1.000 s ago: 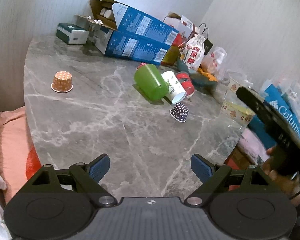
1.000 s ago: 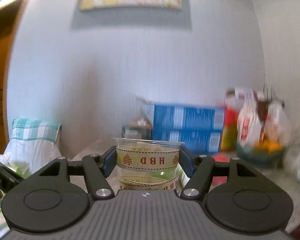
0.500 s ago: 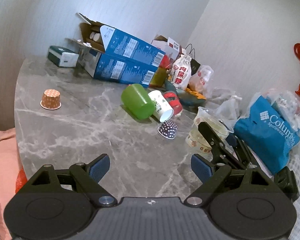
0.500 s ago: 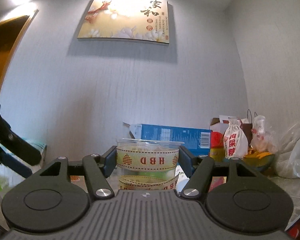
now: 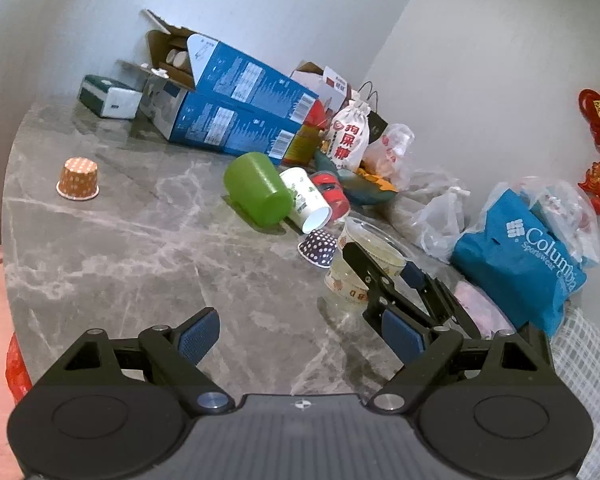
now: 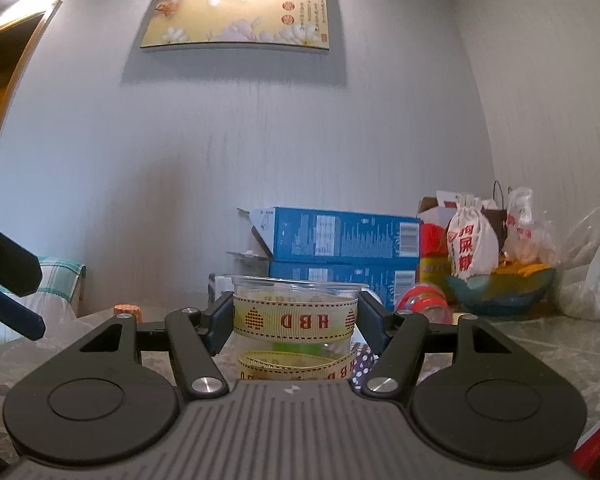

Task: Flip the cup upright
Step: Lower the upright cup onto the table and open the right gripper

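Observation:
A clear plastic cup (image 6: 295, 322) with a cream ribbon marked "HBD" stands upright, mouth up, between the fingers of my right gripper (image 6: 296, 320), which is shut on it. In the left wrist view the same cup (image 5: 350, 276) rests on the grey marble table (image 5: 140, 264) at its right side, with the right gripper (image 5: 380, 268) gripping it from the right. My left gripper (image 5: 300, 334) is open and empty above the table's near part.
A green cup (image 5: 256, 188) and a white printed cup (image 5: 306, 202) lie on their sides mid-table. A dotted purple paper cup (image 5: 318, 246) and an orange dotted cup (image 5: 78, 179) sit mouth down. Blue boxes (image 5: 236, 120), bags and a blue Columbia bag (image 5: 520, 256) crowd the back and right.
The right gripper has brought the clear cup in from the right edge and lowered it onto the table, upright. The left gripper has drawn back and risen a little.

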